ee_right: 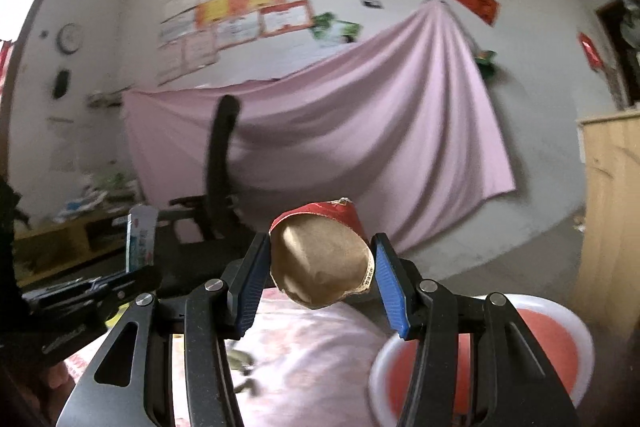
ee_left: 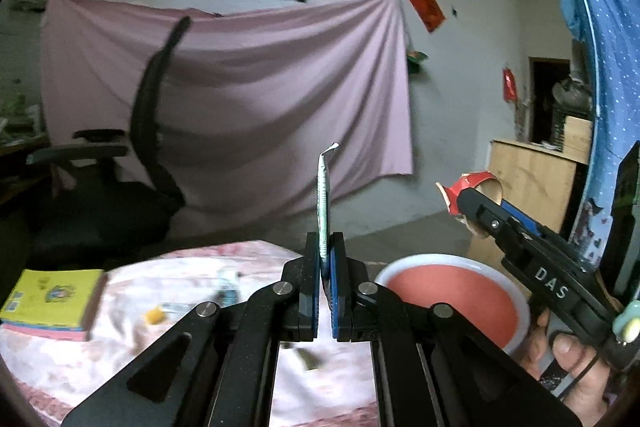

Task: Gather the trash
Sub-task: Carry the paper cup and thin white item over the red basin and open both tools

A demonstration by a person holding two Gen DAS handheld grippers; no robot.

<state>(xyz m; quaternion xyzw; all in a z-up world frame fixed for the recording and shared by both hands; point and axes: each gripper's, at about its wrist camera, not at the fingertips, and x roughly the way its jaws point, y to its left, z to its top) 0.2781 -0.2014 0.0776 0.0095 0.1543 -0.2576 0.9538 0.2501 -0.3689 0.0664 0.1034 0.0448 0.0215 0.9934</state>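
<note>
My left gripper [ee_left: 325, 247] is shut on a flat white and green wrapper [ee_left: 323, 195] that stands edge-on above the fingers; the wrapper also shows in the right wrist view [ee_right: 140, 239]. My right gripper [ee_right: 320, 259] is shut on a crushed red paper cup with a brown inside [ee_right: 320, 259], held in the air. The cup also shows at the right of the left wrist view [ee_left: 470, 189]. A red basin with a white rim [ee_left: 452, 291] sits below, to the right of both grippers [ee_right: 540, 339]. Small scraps [ee_left: 154, 315] lie on the pink cloth-covered table [ee_left: 120, 347].
A yellow book [ee_left: 52, 297] lies at the table's left edge. A black office chair [ee_left: 132, 155] stands behind the table before a pink sheet [ee_left: 260, 87]. A wooden cabinet [ee_left: 528, 179] stands at the right.
</note>
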